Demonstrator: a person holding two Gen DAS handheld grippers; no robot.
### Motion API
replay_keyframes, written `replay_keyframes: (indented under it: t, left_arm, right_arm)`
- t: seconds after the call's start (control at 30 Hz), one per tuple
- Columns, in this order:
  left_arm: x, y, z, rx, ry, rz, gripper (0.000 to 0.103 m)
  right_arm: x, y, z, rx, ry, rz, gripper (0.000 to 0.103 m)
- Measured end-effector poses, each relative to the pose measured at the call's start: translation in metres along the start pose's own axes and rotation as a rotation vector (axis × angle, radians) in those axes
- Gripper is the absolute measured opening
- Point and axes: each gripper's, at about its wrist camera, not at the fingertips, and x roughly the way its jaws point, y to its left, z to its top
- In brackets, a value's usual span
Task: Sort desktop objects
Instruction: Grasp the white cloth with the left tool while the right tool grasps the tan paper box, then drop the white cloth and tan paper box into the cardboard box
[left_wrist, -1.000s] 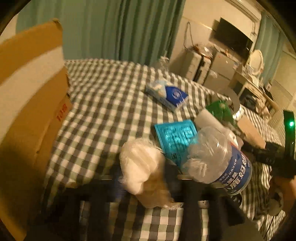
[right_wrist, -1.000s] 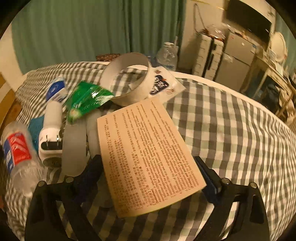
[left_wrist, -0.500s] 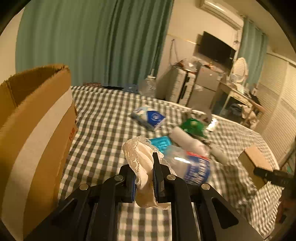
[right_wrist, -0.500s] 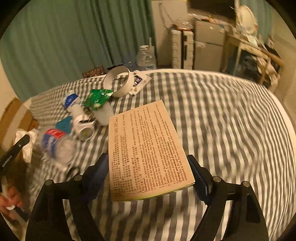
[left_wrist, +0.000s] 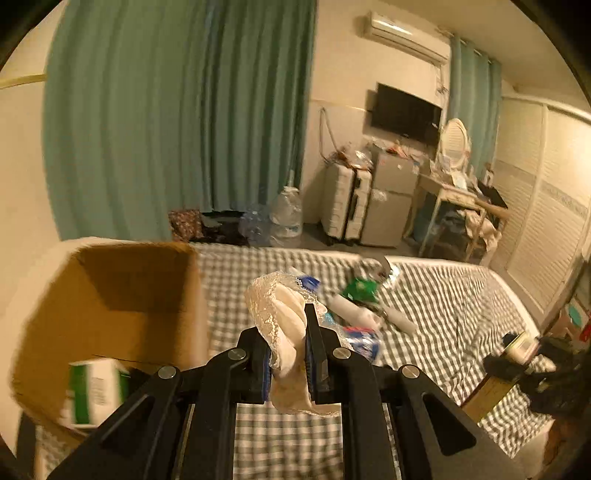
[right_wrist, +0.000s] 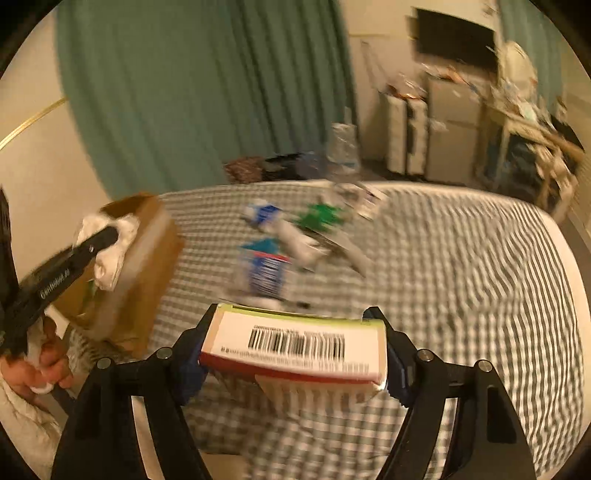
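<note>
My left gripper (left_wrist: 288, 332) is shut on a crumpled white lace cloth (left_wrist: 280, 314) and holds it in the air just right of an open cardboard box (left_wrist: 122, 306). The right wrist view shows that cloth (right_wrist: 110, 240) over the box (right_wrist: 147, 258). A green-and-white carton (left_wrist: 92, 391) lies inside the box. My right gripper (right_wrist: 295, 350) is shut on a flat cardboard packet with a barcode (right_wrist: 295, 347), lifted above the checked bed.
On the checked bedcover (right_wrist: 461, 277) lie a plastic water bottle (right_wrist: 266, 273), a blue tissue pack (right_wrist: 266, 214), a green wrapper (right_wrist: 321, 218) and a white tube (right_wrist: 295, 240). A suitcase and cabinet (left_wrist: 369, 206) stand beyond the bed.
Both grippers have lifted and pulled back from the bed. The left one carried the cloth toward the box; the right one tilted the packet so its barcode end faces the camera.
</note>
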Motion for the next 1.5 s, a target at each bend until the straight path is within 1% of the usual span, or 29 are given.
replay_keyframes:
  t: [0.07, 0.17, 0.27, 0.3, 0.37, 0.5, 0.57, 0.63, 0.7, 0.73, 0.77, 0.8, 0.83, 0.9, 0.93, 1.0, 1.03, 1.07, 1.1, 1.17, 1.2, 1.23, 1.27, 1.3, 1.33, 1.4, 1.43, 1.47, 1.5]
  left_arm:
    - [-0.019, 0.021, 0.007, -0.026, -0.012, -0.008, 0.014]
    - [-0.033, 0.048, 0.010, -0.040, -0.024, 0.018, 0.014]
    - [-0.036, 0.071, 0.014, -0.063, -0.020, 0.040, 0.014]
    - [-0.035, 0.077, 0.016, -0.070, -0.013, 0.043, 0.014]
    - [-0.034, 0.092, 0.020, -0.067, -0.004, 0.078, 0.014]
    - [-0.022, 0.125, 0.021, -0.069, 0.032, 0.156, 0.014]
    - [-0.013, 0.147, 0.018, -0.088, 0.060, 0.206, 0.014]
    - [-0.007, 0.160, 0.013, -0.109, 0.081, 0.220, 0.014]
    - [-0.005, 0.171, 0.007, -0.127, 0.096, 0.221, 0.017]
    - [-0.003, 0.174, 0.004, -0.129, 0.108, 0.232, 0.033]
    - [-0.001, 0.177, 0.000, -0.129, 0.126, 0.248, 0.060]
    - [0.000, 0.178, -0.003, -0.128, 0.143, 0.270, 0.072]
    - [-0.002, 0.179, -0.005, -0.125, 0.143, 0.296, 0.081]
    - [-0.007, 0.178, -0.008, -0.113, 0.119, 0.321, 0.082]
    - [-0.008, 0.177, -0.009, -0.108, 0.117, 0.342, 0.084]
    - [-0.012, 0.176, -0.011, -0.126, 0.119, 0.342, 0.084]
    - [-0.016, 0.174, -0.012, -0.144, 0.112, 0.330, 0.084]
    - [-0.018, 0.172, -0.012, -0.154, 0.108, 0.326, 0.087]
    - [-0.021, 0.168, -0.012, -0.158, 0.105, 0.336, 0.089]
    - [-0.029, 0.163, -0.013, -0.187, 0.090, 0.416, 0.091]
    - [-0.034, 0.160, -0.013, -0.211, 0.080, 0.427, 0.091]
    - [-0.039, 0.160, -0.014, -0.238, 0.072, 0.415, 0.091]
    - [-0.043, 0.157, -0.014, -0.257, 0.067, 0.394, 0.091]
    - [-0.049, 0.150, -0.015, -0.262, 0.065, 0.380, 0.091]
    - [-0.050, 0.144, -0.013, -0.256, 0.062, 0.376, 0.091]
    - [-0.054, 0.129, -0.013, -0.227, 0.055, 0.363, 0.093]
    - [-0.056, 0.118, -0.014, -0.213, 0.053, 0.350, 0.095]
    - [-0.056, 0.108, -0.014, -0.205, 0.048, 0.330, 0.098]
    - [-0.056, 0.097, -0.015, -0.200, 0.041, 0.305, 0.100]
  right_arm:
    - [0.004, 0.023, 0.002, -0.035, -0.018, 0.021, 0.075]
    - [0.013, 0.029, -0.005, 0.014, 0.004, 0.062, 0.075]
    - [0.018, 0.040, 0.002, 0.026, 0.014, 0.090, 0.075]
    - [0.017, 0.051, 0.011, -0.002, 0.005, 0.097, 0.075]
    - [0.015, 0.068, 0.026, -0.029, -0.013, 0.122, 0.075]
    - [0.019, 0.115, 0.072, -0.040, -0.045, 0.271, 0.075]
    - [0.031, 0.139, 0.088, -0.048, -0.046, 0.337, 0.075]
    - [0.046, 0.169, 0.102, -0.069, -0.049, 0.390, 0.075]
    - [0.064, 0.192, 0.111, -0.079, -0.046, 0.399, 0.076]
    - [0.074, 0.200, 0.116, -0.070, -0.038, 0.388, 0.078]
    - [0.083, 0.206, 0.121, -0.059, -0.032, 0.373, 0.084]
    - [0.086, 0.209, 0.124, -0.045, -0.039, 0.361, 0.086]
    - [0.084, 0.209, 0.126, -0.031, -0.059, 0.351, 0.086]
    - [0.072, 0.203, 0.129, -0.003, -0.125, 0.355, 0.090]
    - [0.063, 0.196, 0.129, 0.003, -0.165, 0.361, 0.096]
    - [0.043, 0.180, 0.129, 0.002, -0.235, 0.337, 0.097]
    - [0.029, 0.169, 0.127, -0.009, -0.283, 0.315, 0.098]
    - [0.014, 0.157, 0.123, -0.021, -0.330, 0.288, 0.101]
    - [0.006, 0.148, 0.122, -0.028, -0.359, 0.265, 0.103]
    - [-0.018, 0.126, 0.113, -0.040, -0.430, 0.195, 0.103]
    - [-0.032, 0.113, 0.106, -0.049, -0.462, 0.163, 0.103]
    - [-0.040, 0.105, 0.101, -0.055, -0.474, 0.143, 0.103]
    - [-0.052, 0.093, 0.093, -0.065, -0.494, 0.104, 0.103]
    - [-0.062, 0.085, 0.085, -0.079, -0.510, 0.076, 0.103]
    - [-0.070, 0.076, 0.080, -0.091, -0.527, 0.048, 0.103]
    - [-0.086, 0.060, 0.060, -0.119, -0.603, -0.048, 0.103]
    - [-0.091, 0.054, 0.051, -0.137, -0.638, -0.088, 0.103]
    - [-0.094, 0.048, 0.040, -0.155, -0.658, -0.125, 0.103]
    - [-0.094, 0.041, 0.032, -0.166, -0.648, -0.150, 0.103]
